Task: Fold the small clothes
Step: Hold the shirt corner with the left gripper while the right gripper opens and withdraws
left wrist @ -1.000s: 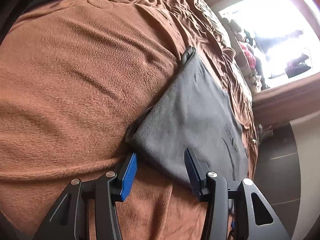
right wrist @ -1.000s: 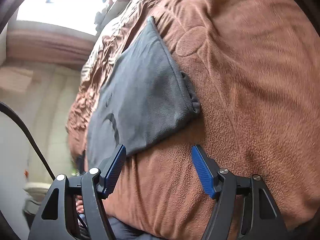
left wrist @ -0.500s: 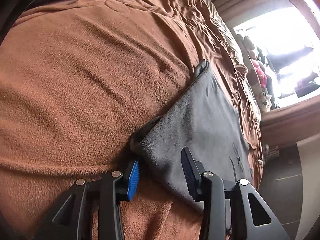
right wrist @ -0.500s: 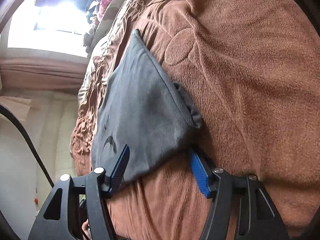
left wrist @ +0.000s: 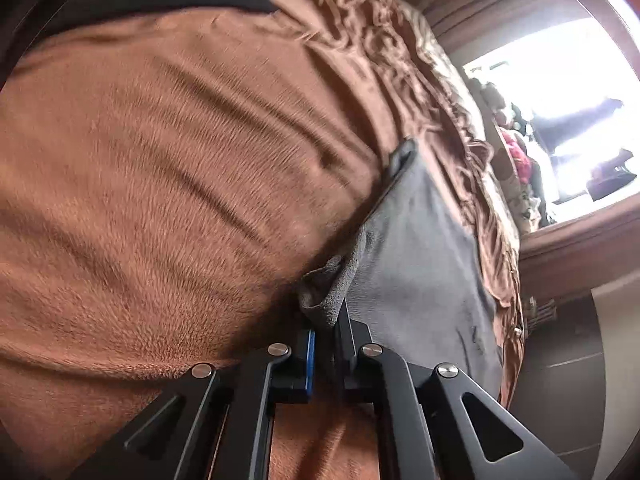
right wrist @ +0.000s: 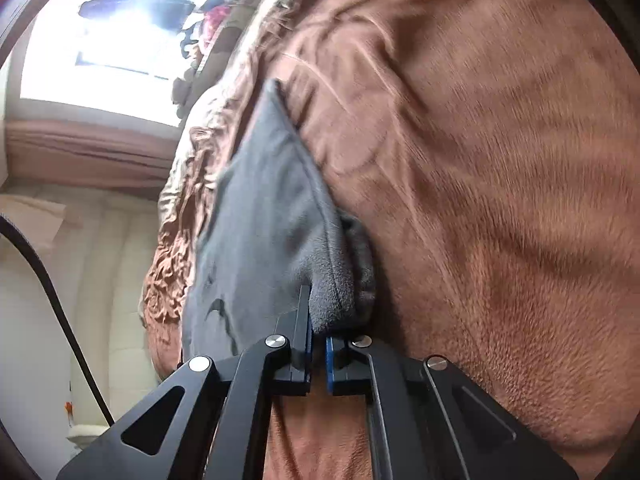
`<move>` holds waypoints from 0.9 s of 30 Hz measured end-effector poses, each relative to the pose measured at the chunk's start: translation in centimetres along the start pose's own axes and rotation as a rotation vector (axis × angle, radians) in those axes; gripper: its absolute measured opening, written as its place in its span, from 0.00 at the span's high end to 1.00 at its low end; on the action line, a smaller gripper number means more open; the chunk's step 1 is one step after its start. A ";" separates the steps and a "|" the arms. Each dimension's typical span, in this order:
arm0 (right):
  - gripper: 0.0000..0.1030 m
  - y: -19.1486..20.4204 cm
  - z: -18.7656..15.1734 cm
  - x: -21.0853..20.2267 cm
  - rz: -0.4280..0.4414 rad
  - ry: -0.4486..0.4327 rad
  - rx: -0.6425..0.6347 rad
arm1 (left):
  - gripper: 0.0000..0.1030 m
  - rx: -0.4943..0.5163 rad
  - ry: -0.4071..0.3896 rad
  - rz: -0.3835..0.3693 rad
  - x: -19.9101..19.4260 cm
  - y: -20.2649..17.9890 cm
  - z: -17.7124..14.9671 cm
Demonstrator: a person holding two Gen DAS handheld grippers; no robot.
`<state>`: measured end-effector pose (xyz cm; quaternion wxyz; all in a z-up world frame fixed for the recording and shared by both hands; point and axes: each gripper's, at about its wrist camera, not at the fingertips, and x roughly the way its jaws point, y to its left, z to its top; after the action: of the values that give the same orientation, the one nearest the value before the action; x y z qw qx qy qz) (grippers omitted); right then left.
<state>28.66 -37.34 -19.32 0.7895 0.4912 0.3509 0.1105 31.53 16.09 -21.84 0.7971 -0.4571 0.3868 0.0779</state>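
Grey garment (left wrist: pixel 420 264): small, fleecy, lay flat on a brown blanket (left wrist: pixel 160 184) covering a bed, near the blanket's ruffled edge on the window side. Left gripper (left wrist: pixel 326 324): jaws had just been closing and were clamped on one bunched corner of the garment, blue pads nearly together. Right gripper (right wrist: pixel 318 330): jaws likewise just closed, pinching the neighbouring corner (hem seam visible just above the pads). Bright window (right wrist: pixel 104 40): beyond the garment's far end, cluttered sill. Black cable (right wrist: pixel 44 272): hung beside the blanket.
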 end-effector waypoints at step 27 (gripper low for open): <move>1.00 1.5 -3.9 -9.0 0.007 -0.021 -0.095 | 0.95 -0.002 -0.057 -0.091 -10.3 1.2 -4.0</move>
<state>19.79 -38.52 -15.08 0.8152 0.4556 0.3352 0.1247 21.64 15.97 -16.69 0.8100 -0.4728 0.3425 0.0551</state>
